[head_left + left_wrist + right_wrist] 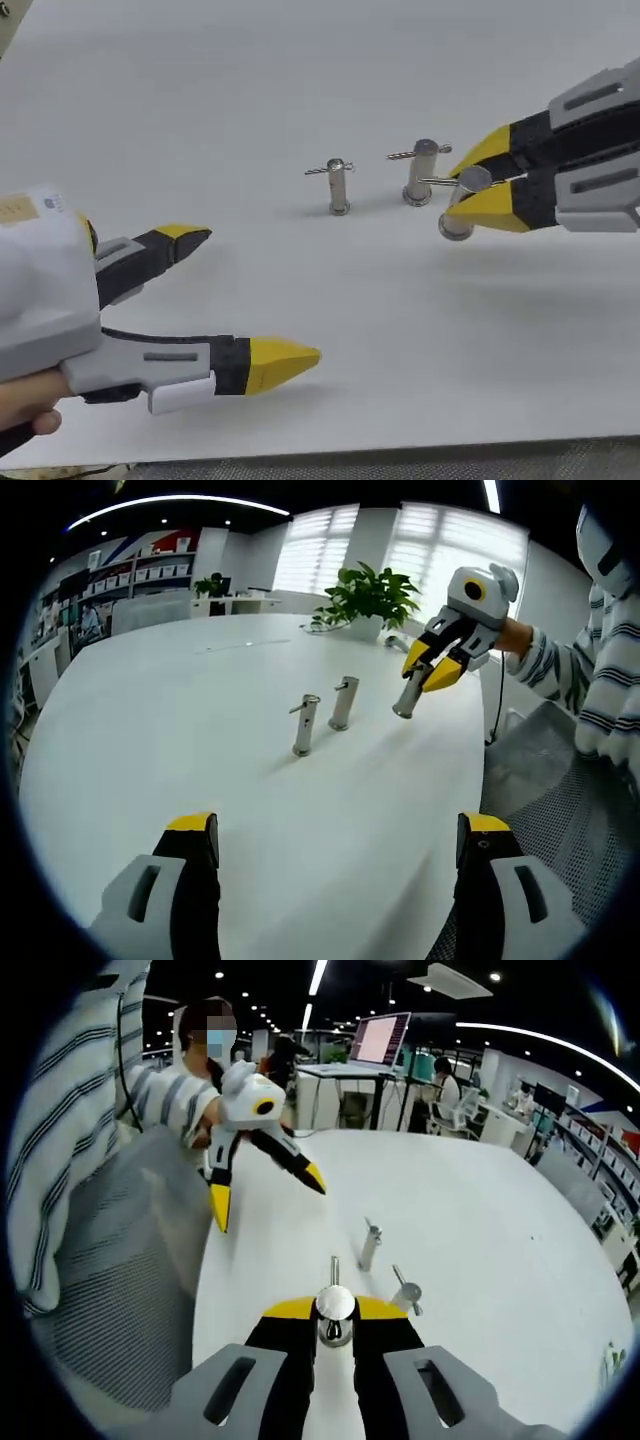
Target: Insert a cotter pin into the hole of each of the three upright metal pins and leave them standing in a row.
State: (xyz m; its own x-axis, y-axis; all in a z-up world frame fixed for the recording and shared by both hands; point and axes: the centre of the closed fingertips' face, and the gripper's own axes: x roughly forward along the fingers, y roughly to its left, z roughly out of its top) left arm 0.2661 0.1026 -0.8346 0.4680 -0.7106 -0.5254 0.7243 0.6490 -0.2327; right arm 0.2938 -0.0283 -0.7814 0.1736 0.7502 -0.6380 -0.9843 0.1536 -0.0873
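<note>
Status: I judge the task nearly done. Metal pins, three. The first pin [338,190] stands upright on the table [300,60] with the first cotter [322,170] through its hole. The second pin [421,178] stands upright just beside it, with the second cotter [403,154] through. The third pin [457,222] is tilted, next in line beyond the second. Its foot is at the table or just above it; I cannot tell which. Cotter pins, three. The third cotter [436,181] appears to pass through the third pin just under the head, though how fully it is seated is too small to confirm. Grippers, two. The right gripper [468,190] is clamped on the third pin near its head, and the right gripper view shows the head pinched between the jaws. The left gripper [263,293] is spread wide and carries nothing, low over the near side of the table and well apart from all three pins. Left to do, by my reckoning: stand the third pin upright in the row with the other two, then let go.
</note>
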